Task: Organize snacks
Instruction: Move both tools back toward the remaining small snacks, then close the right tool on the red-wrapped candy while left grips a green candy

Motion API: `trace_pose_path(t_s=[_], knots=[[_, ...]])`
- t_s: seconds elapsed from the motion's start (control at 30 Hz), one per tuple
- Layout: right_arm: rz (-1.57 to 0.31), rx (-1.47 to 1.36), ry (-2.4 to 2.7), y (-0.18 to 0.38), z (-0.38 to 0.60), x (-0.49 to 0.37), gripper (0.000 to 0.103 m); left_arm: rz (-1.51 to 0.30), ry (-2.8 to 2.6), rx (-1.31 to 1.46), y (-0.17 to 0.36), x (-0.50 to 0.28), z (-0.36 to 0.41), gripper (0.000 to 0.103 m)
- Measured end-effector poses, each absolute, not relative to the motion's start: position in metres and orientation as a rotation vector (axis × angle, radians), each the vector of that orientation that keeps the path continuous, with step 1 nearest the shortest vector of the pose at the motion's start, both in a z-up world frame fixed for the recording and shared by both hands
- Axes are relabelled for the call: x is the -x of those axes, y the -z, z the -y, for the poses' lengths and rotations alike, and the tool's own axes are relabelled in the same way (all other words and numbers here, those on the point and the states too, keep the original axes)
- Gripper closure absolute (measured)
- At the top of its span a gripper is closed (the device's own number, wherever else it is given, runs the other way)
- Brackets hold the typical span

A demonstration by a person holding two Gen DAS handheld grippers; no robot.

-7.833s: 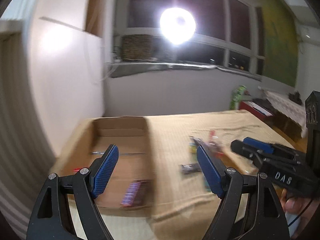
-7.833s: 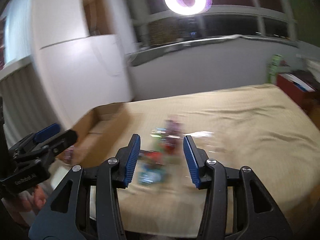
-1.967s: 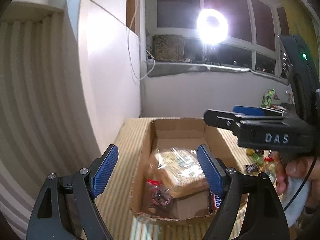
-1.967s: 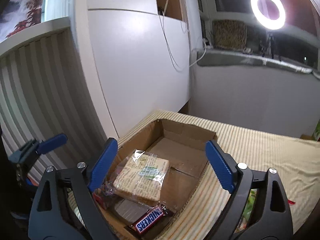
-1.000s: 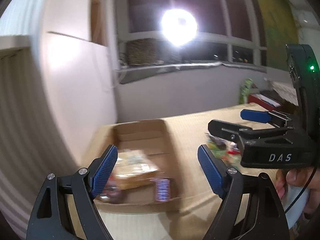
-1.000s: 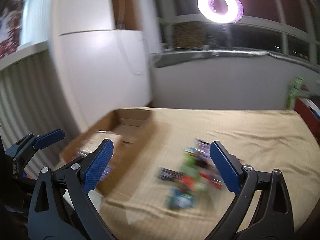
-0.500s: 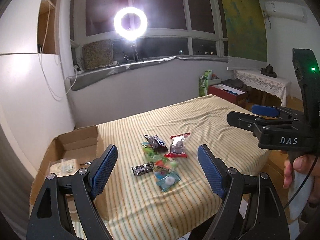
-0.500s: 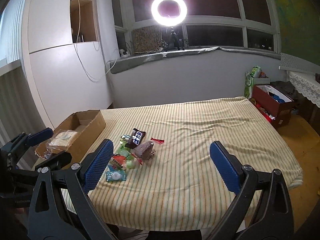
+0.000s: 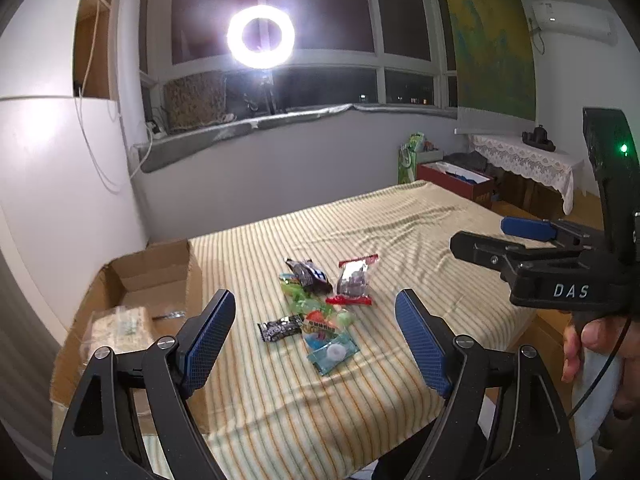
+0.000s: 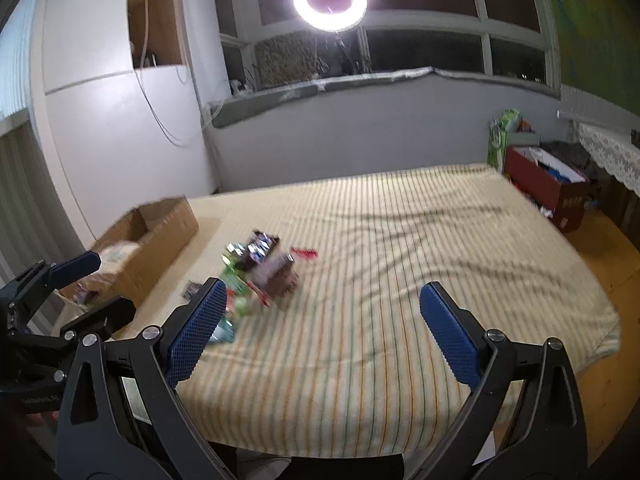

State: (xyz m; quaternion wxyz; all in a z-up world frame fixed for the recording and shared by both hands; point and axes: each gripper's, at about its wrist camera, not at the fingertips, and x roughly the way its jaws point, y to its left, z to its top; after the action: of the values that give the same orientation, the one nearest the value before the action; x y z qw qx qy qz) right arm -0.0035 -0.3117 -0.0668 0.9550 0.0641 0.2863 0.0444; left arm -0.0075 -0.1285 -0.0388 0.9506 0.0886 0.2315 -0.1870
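Observation:
A small heap of snack packets [image 9: 320, 300] lies on the striped bedcover [image 9: 400, 240]: a dark bar wrapper, a clear red-edged bag [image 9: 354, 282], green sweets and a blue packet [image 9: 332, 356]. A cardboard box [image 9: 136, 300] at the left holds a wrapped sandwich [image 9: 120, 326]. My left gripper [image 9: 314, 338] hangs open above the near edge, the heap framed between its fingers, touching nothing. My right gripper [image 10: 320, 330] is open and empty, with the blurred heap [image 10: 260, 272] ahead to the left. The box [image 10: 152, 236] shows at far left.
A ring light [image 9: 261, 36] glares from the window sill behind the bed. A red box [image 10: 548, 190] and a green bag [image 10: 502, 132] stand on the floor at the right. A lace-covered table [image 9: 524, 160] is at the far right. A white cabinet [image 10: 120, 132] stands behind the box.
Both views have swung from the box to the snack heap on the bed over the last second, then drawn a little closer. Both grippers stayed open and empty.

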Motion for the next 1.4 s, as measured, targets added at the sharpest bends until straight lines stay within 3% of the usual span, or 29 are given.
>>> trace_pose_path(t_s=[0.4,0.8,1.1,1.13,1.17,1.2,1.23,1.27,1.33,1.4], knots=[[-0.654,-0.065,-0.042,0.149,0.307,0.007,0.004,-0.599,0.350,-0.089,0.146,0.000,0.126,0.021],[-0.683,-0.094,-0.082,0.134,0.309,-0.010,0.004,-0.607,0.361,-0.098,0.139,-0.007,0.131,0.021],[-0.723,-0.047,-0.240,0.103,0.280,-0.086,0.004,-0.628,0.404,-0.104,0.136,-0.033,0.144,0.022],[-0.746,-0.037,-0.260,0.105,0.273,-0.098,0.004,-0.634,0.403,-0.099,0.138,-0.037,0.143,0.027],[-0.768,-0.028,-0.272,0.108,0.268,-0.106,0.009,-0.639,0.394,-0.100,0.139,-0.038,0.143,0.038],[-0.780,-0.021,-0.290,0.112,0.261,-0.118,0.018,-0.632,0.389,-0.100,0.140,-0.041,0.143,0.041],[-0.782,-0.019,-0.298,0.114,0.258,-0.122,0.047,-0.620,0.394,-0.101,0.141,-0.042,0.142,0.057],[-0.789,-0.011,-0.296,0.117,0.254,-0.127,0.054,-0.614,0.398,-0.104,0.141,-0.043,0.142,0.074],[-0.773,-0.011,-0.289,0.118,0.251,-0.130,0.059,-0.603,0.404,-0.098,0.142,-0.045,0.140,0.087],[-0.772,-0.017,-0.290,0.118,0.252,-0.129,0.061,-0.601,0.415,-0.082,0.142,-0.046,0.137,0.088]])
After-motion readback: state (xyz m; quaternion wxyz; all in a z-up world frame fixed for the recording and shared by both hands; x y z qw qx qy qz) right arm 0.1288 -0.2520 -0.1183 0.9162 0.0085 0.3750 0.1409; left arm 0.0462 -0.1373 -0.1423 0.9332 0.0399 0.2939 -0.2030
